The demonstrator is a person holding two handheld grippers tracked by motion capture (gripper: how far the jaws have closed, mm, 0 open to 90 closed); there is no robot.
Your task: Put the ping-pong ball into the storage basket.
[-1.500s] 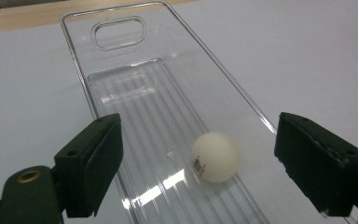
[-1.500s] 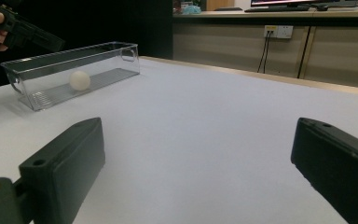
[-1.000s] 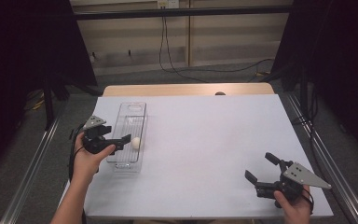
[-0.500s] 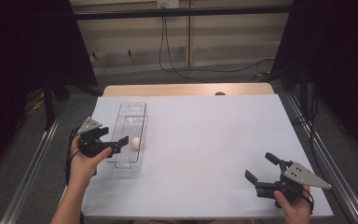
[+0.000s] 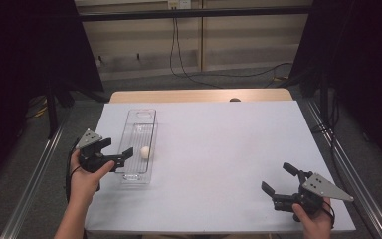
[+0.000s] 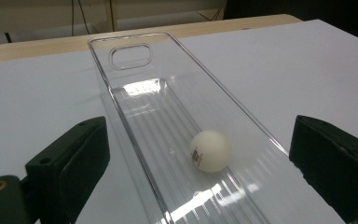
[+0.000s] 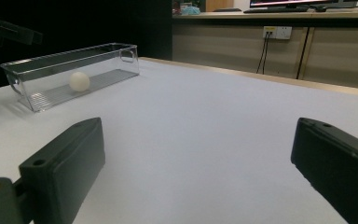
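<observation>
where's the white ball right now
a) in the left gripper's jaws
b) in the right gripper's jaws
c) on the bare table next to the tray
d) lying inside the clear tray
d: the white ball lies on the ribbed floor of the clear tray, while the left gripper stands open near the tray's end and the right gripper is open far off.

No readable text anywhere. The white ball (image 6: 210,150) lying in the clear plastic tray (image 6: 135,56) carries a small dark printed mark on its side (too small and blurred to make out as letters or a logo).
</observation>
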